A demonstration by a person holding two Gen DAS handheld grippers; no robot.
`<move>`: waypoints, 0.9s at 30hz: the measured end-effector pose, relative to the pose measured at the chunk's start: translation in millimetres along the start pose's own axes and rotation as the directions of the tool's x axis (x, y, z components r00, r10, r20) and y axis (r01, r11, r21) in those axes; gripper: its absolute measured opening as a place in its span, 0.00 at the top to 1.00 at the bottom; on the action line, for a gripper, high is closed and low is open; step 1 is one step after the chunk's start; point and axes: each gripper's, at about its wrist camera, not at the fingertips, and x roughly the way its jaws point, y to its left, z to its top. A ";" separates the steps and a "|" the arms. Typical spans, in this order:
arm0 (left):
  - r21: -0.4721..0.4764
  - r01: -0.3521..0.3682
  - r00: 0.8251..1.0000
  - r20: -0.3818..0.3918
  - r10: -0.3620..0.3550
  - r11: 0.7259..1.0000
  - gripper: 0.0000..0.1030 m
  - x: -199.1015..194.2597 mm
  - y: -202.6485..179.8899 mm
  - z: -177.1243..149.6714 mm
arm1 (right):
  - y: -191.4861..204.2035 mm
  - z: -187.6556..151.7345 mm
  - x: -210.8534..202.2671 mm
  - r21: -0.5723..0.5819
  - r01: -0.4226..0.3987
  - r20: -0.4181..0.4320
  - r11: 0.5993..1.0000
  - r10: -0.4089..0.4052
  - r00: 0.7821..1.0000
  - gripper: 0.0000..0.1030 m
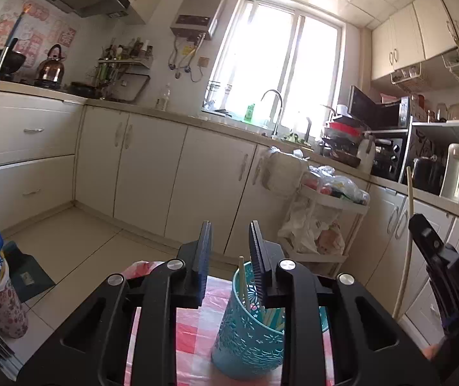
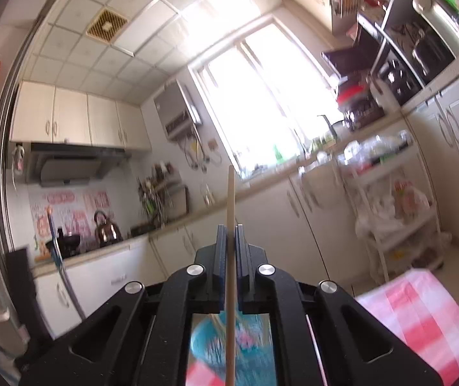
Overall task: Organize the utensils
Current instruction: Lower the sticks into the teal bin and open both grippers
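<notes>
The chopstick is a long, pale wooden stick, pinched upright between the closed fingers of the right gripper, above the cup. That teal cup, cut with flower patterns, stands on the red-checked tablecloth holding more chopsticks. The left gripper gapes wide, empty, behind it.

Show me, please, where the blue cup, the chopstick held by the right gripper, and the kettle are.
blue cup (image 1: 245, 337): left wrist view, patterned outer wall.
chopstick (image 2: 230, 212): right wrist view, shaft above the fingers.
kettle (image 1: 50, 70): left wrist view, shiny body.
</notes>
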 end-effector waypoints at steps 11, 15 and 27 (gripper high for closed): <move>-0.060 0.017 0.995 0.098 -0.011 0.998 0.76 -22.4 2.6 26.1 | -1.3 -10.9 54.6 -0.058 -0.015 0.010 0.998 0.016 1.000 0.94; -0.048 0.030 0.994 0.111 -0.025 0.998 0.76 -23.7 -5.6 28.1 | -3.2 -13.1 60.9 -0.069 -0.023 0.021 0.997 0.025 0.999 0.94; -0.024 0.034 0.995 0.098 -0.031 0.999 0.76 -21.7 -19.0 23.8 | -20.7 -49.3 72.1 -0.061 -0.008 -0.083 0.998 0.003 0.997 0.94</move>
